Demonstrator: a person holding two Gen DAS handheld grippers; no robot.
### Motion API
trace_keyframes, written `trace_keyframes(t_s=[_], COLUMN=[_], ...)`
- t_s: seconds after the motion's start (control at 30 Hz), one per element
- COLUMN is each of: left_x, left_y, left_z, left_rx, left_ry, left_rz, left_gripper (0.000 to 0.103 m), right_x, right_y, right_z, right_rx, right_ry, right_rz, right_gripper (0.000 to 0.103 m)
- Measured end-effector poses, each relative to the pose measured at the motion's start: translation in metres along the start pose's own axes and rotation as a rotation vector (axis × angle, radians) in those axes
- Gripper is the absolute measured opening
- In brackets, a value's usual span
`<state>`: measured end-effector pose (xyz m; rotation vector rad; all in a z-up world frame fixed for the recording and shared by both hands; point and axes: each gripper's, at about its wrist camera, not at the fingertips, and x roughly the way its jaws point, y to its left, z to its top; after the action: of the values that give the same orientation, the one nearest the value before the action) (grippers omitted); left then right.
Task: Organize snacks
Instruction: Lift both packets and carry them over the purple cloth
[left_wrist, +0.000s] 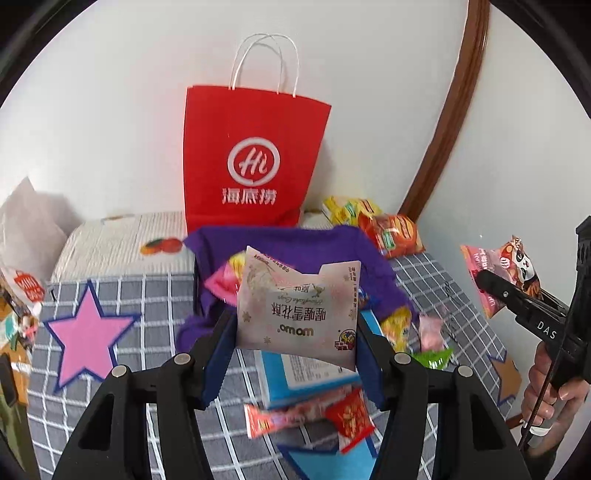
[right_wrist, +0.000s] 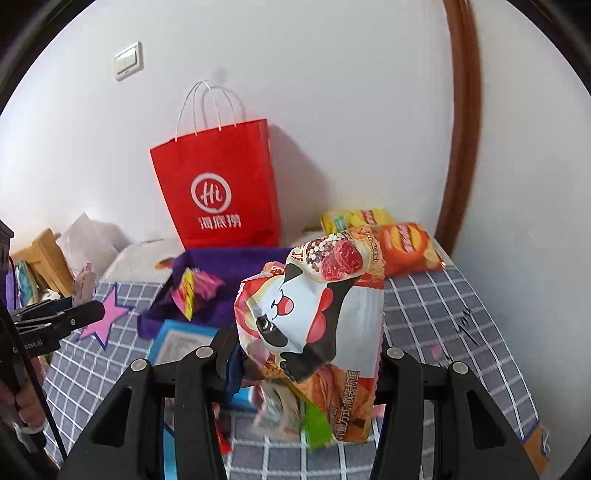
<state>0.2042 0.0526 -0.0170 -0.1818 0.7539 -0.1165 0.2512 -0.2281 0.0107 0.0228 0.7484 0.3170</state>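
Two hand-held grippers are raised above a bed covered in a grey checked blanket (left_wrist: 110, 369) with pink star patches. The left gripper (left_wrist: 295, 332) has its jaws partly closed on a pale pink-and-white snack packet (left_wrist: 295, 306), pinched at its two sides so it stands upright with its printing upside down. The right gripper (right_wrist: 306, 354) has its jaws partly closed on a larger snack bag with a panda face (right_wrist: 314, 310), gripped at its sides and held clear of the blanket.

Behind both packets lies a purple cloth bin (left_wrist: 280, 243), open at the top, with a few small bright wrappers inside. Behind the bin, against the white wall, stands a red paper bag (left_wrist: 255, 155) with white handles.

Loose snacks are scattered on the blanket — a blue box (left_wrist: 295, 376) under the left gripper, a small red packet (left_wrist: 351, 413) nearer the camera, a green wrapper (left_wrist: 436, 356), and an orange chip bag (right_wrist: 406, 247) beside a yellow bag (right_wrist: 351, 218) near the wall. A hand (left_wrist: 554, 398) grips the right gripper's handle at the picture's right edge.
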Motion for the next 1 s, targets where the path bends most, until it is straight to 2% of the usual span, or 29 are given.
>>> trace_keyframes(t_s=[0.23,0.47,0.67,0.83,0.9,1.0], left_x=[0.017,0.034,0.058,0.086,0.092,0.096], left_y=[0.01,0.011,0.017,0.027,0.029,0.028], left_z=[0.031,0.06,0.071,0.061,0.059,0.058], left_rx=[-0.047,-0.044,-0.063,-0.08,-0.089,-0.074], left_ry=[0.007,-0.004,-0.005,0.061,0.071,0.072], left_rz=[-0.015,0.013,0.008,0.011,0.002,0.033], left_gripper=[0.058,0.058,0.058,0.058,0.058,0.058], right_x=[0.032,0.066,0.095,0.139,0.157,0.177], right_y=[0.016,0.036,0.047,0.045,0.038,0.026], right_z=[0.03,0.073,0.092,0.082,0.079,0.075], right_rx=[-0.054,-0.091,-0.097,-0.152,-0.144,-0.116], right_ry=[0.016,0.021,0.021,0.071,0.126,0.217], right_rz=[0.034,0.076,0.134,0.115,0.106,0.144], right_gripper=[0.048,0.048,0.048,0.048,0.048,0.048])
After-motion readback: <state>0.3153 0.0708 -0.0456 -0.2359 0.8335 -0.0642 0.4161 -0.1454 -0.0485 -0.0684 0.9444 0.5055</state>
